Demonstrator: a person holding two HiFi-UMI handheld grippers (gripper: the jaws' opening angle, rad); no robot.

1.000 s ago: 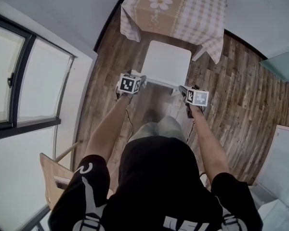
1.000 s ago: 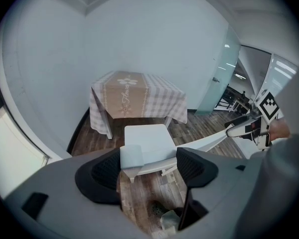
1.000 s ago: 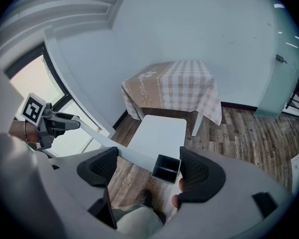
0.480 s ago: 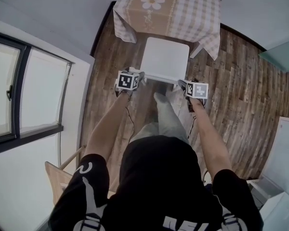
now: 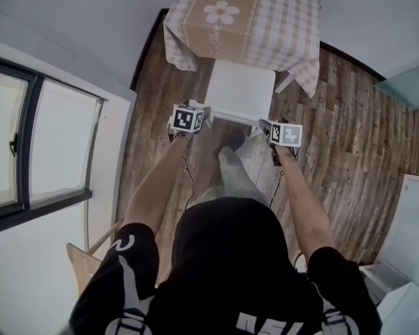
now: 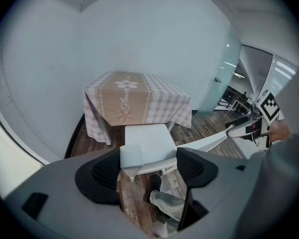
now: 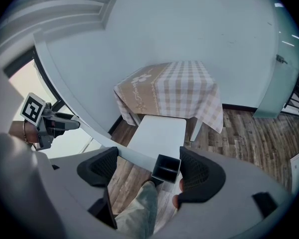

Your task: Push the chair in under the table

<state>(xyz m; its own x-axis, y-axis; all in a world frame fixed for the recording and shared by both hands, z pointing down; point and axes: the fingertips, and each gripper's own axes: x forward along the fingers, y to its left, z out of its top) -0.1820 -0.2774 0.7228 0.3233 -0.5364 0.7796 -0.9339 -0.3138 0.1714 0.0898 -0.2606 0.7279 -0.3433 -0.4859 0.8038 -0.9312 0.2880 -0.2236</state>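
1. The table (image 5: 244,12) stands at the top centre of the head view against a pale wall. Its checked cloth (image 5: 293,33) has a flower print and hangs down over the sides.
2. The white chair (image 5: 240,91) sits just below the table in that view. The far edge of its seat meets the hanging cloth, and most of the seat lies out in the open over the wooden floor (image 5: 335,117).
3. The left gripper (image 5: 193,119) is at the left end of the chair's back rail (image 6: 156,166). In its own view the jaws stand wide apart. The rail's corner post sits between them, close against the left pad (image 6: 108,171) and clear of the other one, so nothing is clamped.
4. The right gripper (image 5: 279,132) is at the rail's other end, level with the left one. Its jaws are also spread. The dark hollow end of the rail lies between them, just beside the right pad (image 7: 198,172), and there is a gap to the left pad.
5. The person's leg (image 5: 232,169) reaches forward between the two arms — the shoe is on the floor just behind the chair.
6. A dark-framed window (image 5: 49,138) fills the left side of the head view.
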